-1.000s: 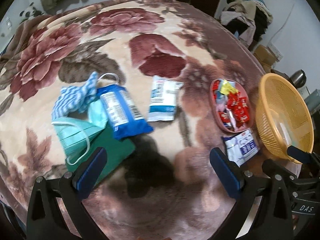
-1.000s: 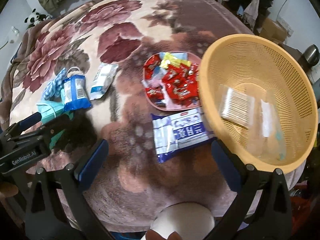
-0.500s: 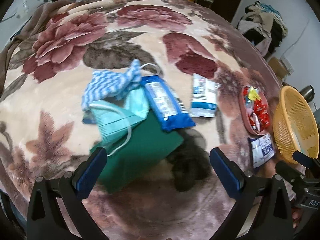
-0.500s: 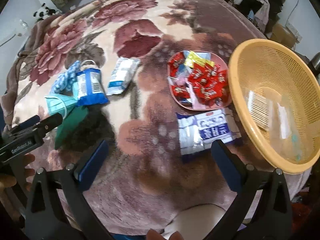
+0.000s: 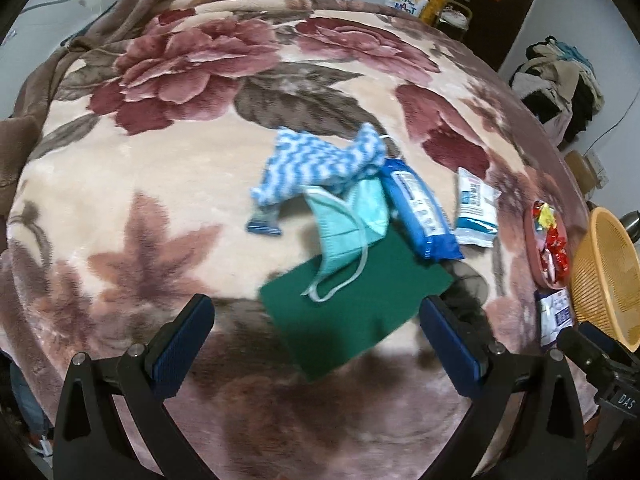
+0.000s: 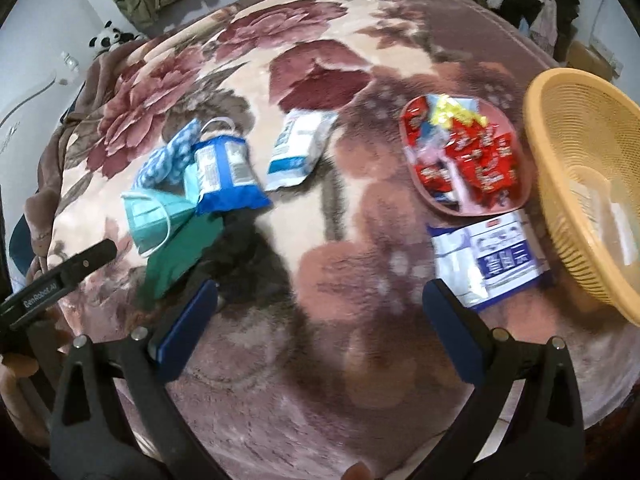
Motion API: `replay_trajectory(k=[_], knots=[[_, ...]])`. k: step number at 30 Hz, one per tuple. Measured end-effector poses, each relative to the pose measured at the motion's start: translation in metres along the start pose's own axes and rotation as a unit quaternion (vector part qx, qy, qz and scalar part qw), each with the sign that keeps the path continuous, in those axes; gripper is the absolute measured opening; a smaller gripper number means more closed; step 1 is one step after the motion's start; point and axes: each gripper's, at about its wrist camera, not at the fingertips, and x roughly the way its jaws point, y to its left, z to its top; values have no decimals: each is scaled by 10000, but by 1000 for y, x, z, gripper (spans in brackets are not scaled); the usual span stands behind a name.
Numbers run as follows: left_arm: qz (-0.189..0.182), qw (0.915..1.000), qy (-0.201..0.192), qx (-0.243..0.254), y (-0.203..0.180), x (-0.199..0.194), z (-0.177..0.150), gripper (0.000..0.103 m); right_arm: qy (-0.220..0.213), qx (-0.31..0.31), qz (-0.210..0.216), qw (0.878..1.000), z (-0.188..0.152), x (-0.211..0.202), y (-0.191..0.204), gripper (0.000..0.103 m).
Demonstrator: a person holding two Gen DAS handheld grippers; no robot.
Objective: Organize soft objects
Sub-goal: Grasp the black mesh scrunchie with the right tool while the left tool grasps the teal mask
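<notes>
A heap of soft things lies on the floral blanket: a green cloth, a teal face mask, a blue-white wavy cloth, a blue wipes pack and a white pack. My left gripper hangs open just in front of the green cloth, holding nothing. In the right wrist view the same heap sits at left: mask, blue pack, white pack. My right gripper is open over bare blanket, between the heap and a white-blue pack.
A yellow mesh basket with clear packets inside stands at the right edge. A pink plate of red sweets sits beside it. The left gripper's black body enters at left. Piled clothes lie beyond the table.
Both views have swung left. The left gripper moved left, bringing the heap to the centre of its view; the basket has slid toward the right edge in both views. Both stay open.
</notes>
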Motion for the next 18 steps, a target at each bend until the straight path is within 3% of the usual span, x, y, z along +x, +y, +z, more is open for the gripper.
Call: replay_trajectory(k=[7, 18], knots=[[66, 9999, -132, -53, 30, -13, -12, 103, 268, -249, 110, 9993, -10, 26, 29, 103], [231, 9995, -1, -205, 59, -12, -25, 103, 506, -636, -35, 9967, -4, 70, 61, 101]])
